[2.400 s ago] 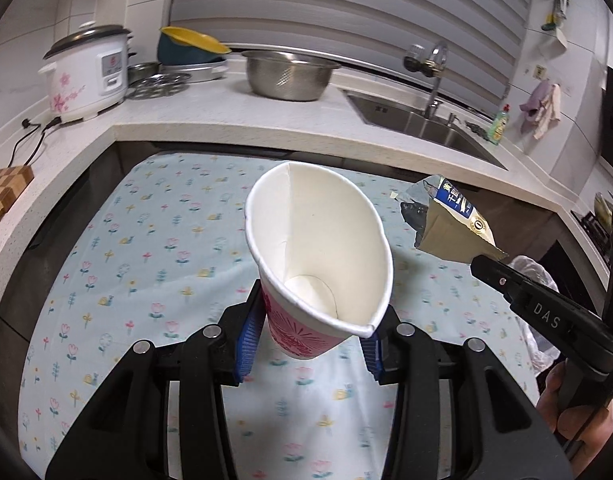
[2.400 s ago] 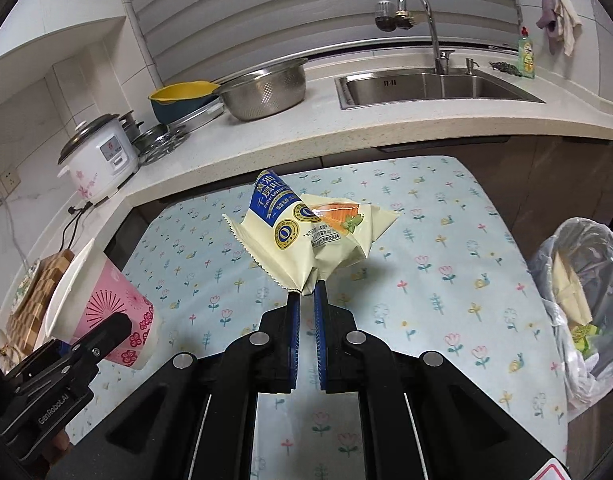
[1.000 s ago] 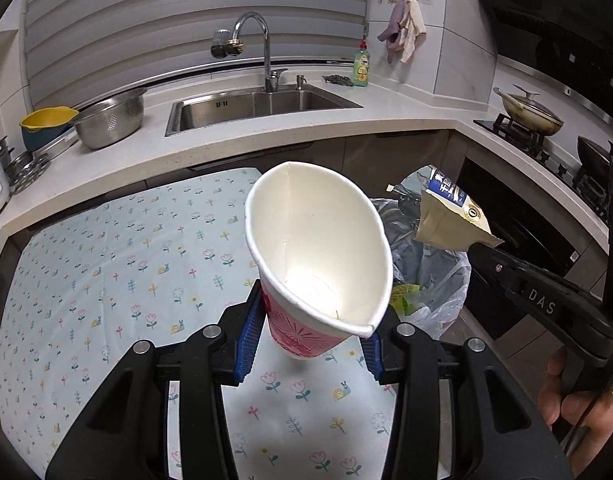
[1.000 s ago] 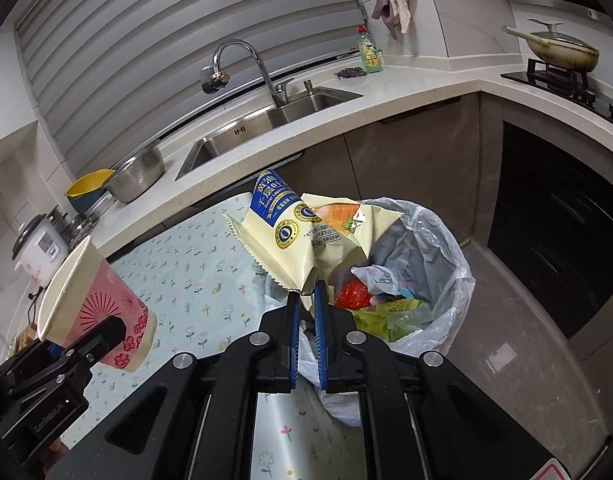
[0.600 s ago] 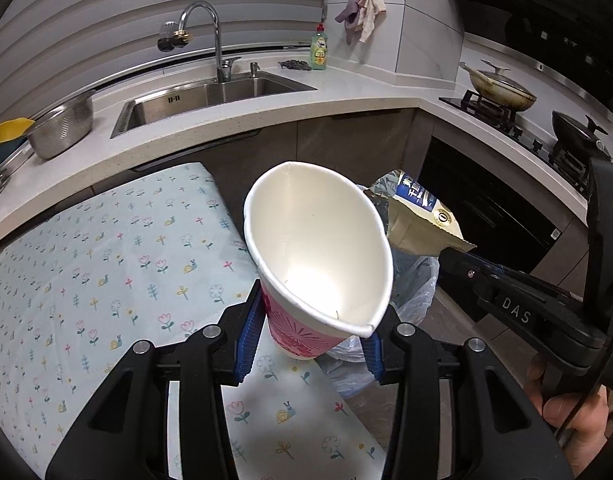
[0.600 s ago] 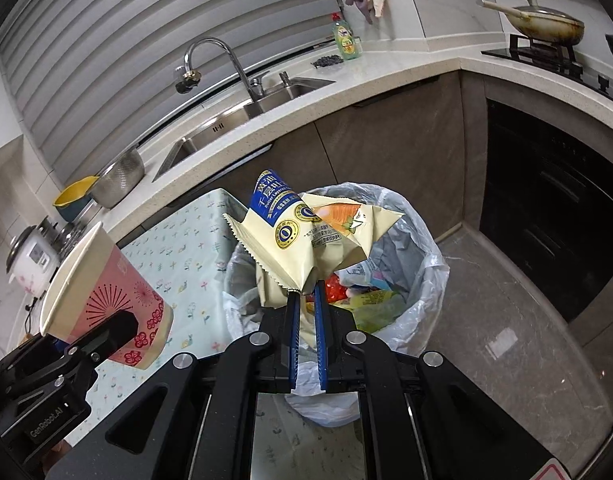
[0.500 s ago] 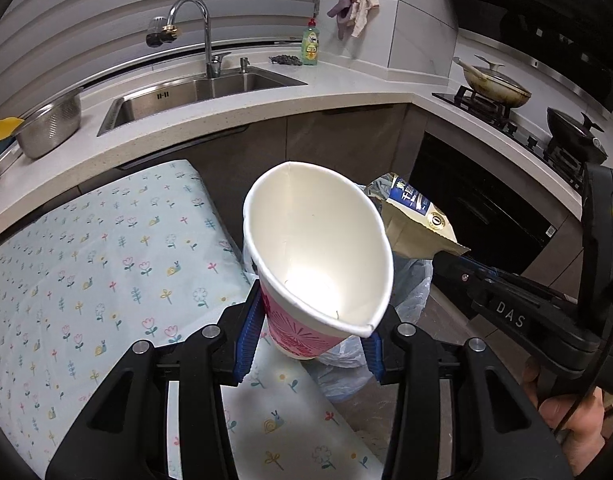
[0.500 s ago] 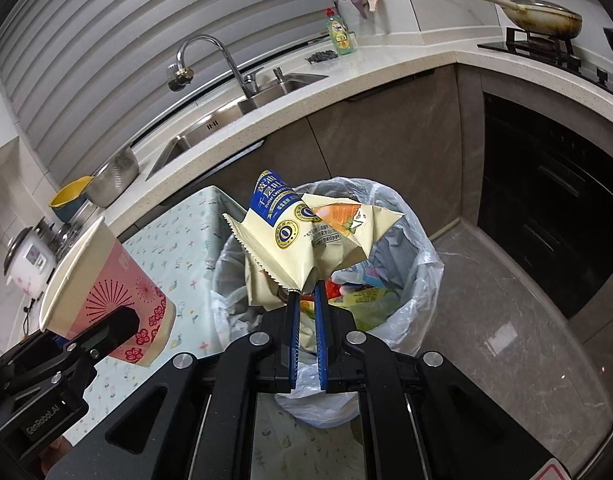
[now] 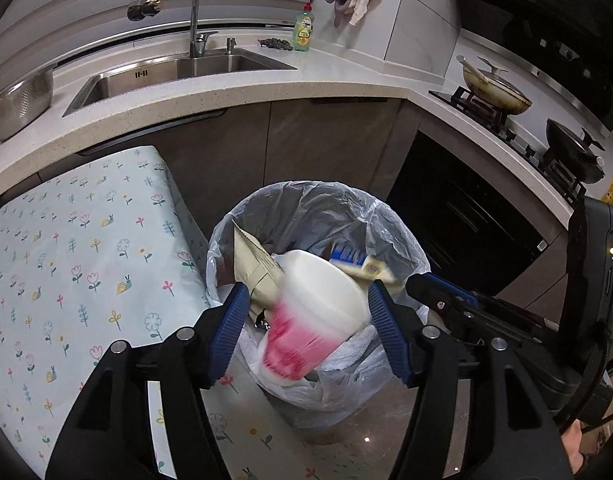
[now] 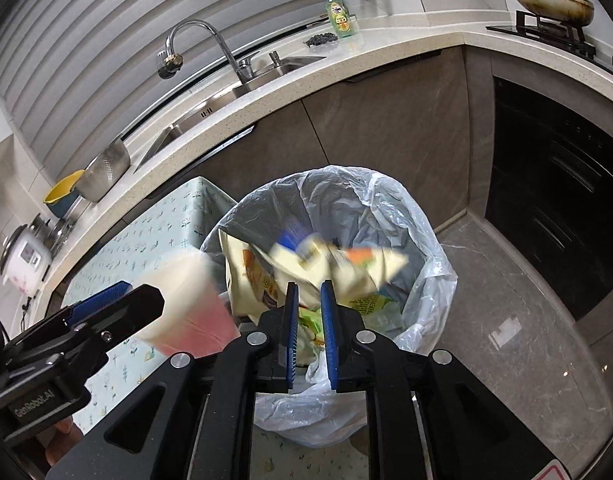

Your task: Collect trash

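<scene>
currently both grippers are over the lined trash bin [image 9: 390,224], and both are letting go. the left gripper [image 9: 308,320] has its jaws opening; the paper cup [image 9: 314,312] sits between the pads but clear of them, blurred, apparently in free fall over the near rim of the bin. the right gripper [image 10: 306,316] has its jaws opening to a narrow gap with nothing between them; the snack wrapper [image 10: 338,260] is beyond the fingertips, blurred, over the middle of the bin.

risk, as a judgement:
- the cup is close to the near rim of the bin. it could strike the rim or the bag edge and bounce out onto the floor.
- the bin already holds other packaging, so the cup may land on top and roll over the rim.
- the wrapper is light and flat. it could drift, or catch on the bag edge nearest the right gripper.

orientation: the cup's long axis is tilted, mouth up and away from the left gripper, pink base down toward the near rim. the wrapper's long axis lies roughly across the bin mouth, near level; blur prevents a finer reading.
</scene>
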`<control>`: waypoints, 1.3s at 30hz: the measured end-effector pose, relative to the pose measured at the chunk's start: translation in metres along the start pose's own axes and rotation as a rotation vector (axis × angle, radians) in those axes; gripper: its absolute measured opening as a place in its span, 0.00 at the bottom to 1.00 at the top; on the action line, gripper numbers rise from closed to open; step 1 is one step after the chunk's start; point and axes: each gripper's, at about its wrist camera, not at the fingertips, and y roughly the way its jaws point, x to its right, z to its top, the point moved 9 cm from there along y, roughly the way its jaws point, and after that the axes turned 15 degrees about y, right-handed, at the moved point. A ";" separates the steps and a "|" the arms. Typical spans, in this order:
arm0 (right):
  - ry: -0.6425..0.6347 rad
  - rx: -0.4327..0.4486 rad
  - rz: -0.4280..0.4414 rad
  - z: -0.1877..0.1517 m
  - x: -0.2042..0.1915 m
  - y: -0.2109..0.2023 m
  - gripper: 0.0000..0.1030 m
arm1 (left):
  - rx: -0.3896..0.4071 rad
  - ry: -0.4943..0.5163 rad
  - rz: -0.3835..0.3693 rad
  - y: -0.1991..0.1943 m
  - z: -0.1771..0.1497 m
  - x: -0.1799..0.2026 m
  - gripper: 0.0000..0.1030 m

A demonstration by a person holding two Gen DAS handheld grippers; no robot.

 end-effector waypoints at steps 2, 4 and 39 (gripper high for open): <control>0.005 0.012 -0.004 0.002 0.002 -0.001 0.26 | 0.007 0.000 0.006 0.000 0.001 -0.001 0.63; 0.011 0.027 -0.008 0.004 0.004 -0.004 0.37 | 0.015 0.001 0.015 -0.003 0.002 -0.003 0.67; -0.126 0.089 -0.140 -0.099 -0.038 -0.141 0.93 | -0.037 -0.160 0.343 -0.163 -0.115 -0.055 0.93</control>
